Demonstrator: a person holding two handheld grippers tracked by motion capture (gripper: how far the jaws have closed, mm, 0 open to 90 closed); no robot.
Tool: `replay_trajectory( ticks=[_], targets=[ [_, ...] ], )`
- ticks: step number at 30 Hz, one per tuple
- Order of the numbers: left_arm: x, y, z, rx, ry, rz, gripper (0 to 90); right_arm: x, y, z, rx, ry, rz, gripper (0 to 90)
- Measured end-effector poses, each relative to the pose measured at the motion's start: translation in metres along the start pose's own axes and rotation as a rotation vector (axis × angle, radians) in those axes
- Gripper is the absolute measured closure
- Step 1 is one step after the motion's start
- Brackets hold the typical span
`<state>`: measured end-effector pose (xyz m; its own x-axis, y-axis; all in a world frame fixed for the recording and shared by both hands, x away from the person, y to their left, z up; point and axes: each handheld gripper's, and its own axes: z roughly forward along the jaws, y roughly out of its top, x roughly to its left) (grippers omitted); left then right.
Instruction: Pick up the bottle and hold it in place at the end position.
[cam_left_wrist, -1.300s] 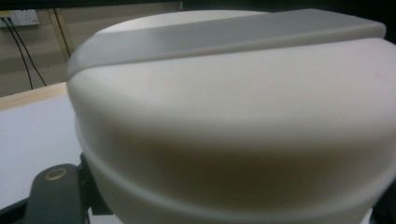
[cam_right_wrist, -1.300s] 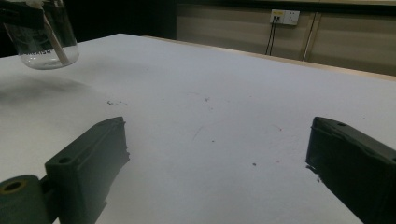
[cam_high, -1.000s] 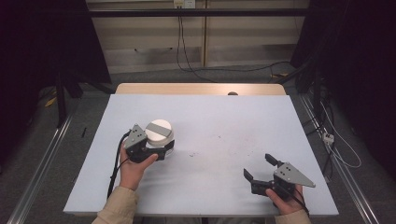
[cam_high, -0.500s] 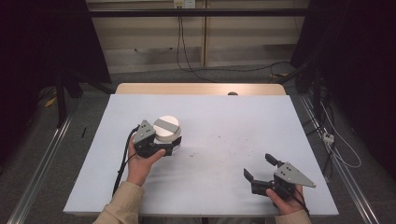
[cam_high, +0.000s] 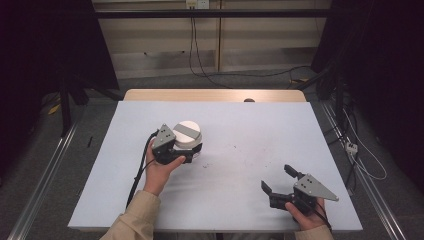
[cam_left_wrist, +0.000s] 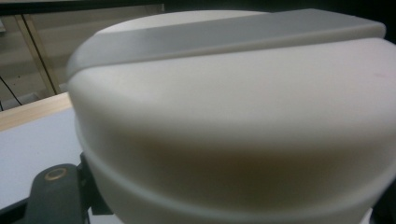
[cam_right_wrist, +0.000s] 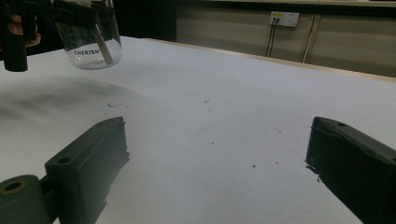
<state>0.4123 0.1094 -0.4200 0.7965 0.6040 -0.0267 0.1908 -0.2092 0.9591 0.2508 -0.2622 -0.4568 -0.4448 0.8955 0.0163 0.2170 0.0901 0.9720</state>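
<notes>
Your left gripper (cam_high: 192, 151) sits left of centre in the high view, its jaws clamped on the jar (cam_high: 187, 137), a clear glass one with a white lid (cam_left_wrist: 233, 107) crossed by a grey band. In the right gripper view the jar (cam_right_wrist: 91, 35) hangs at upper left, seemingly just off the table (cam_high: 250, 130). Your right gripper (cam_high: 281, 181) rests at lower right, jaws spread wide, gripping nothing.

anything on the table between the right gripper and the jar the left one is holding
Nothing: between the right gripper and the jar held by the left gripper is bare table, per the high view.
</notes>
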Motion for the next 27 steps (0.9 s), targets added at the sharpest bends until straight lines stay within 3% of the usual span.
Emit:
replay_trajectory(
  ticks=[27],
  targets=[
    [-0.005,0.01,0.035,0.0,-0.026,0.006,18.4,-0.001,0.001,-0.001,-0.008,0.0,0.002,5.0]
  ],
)
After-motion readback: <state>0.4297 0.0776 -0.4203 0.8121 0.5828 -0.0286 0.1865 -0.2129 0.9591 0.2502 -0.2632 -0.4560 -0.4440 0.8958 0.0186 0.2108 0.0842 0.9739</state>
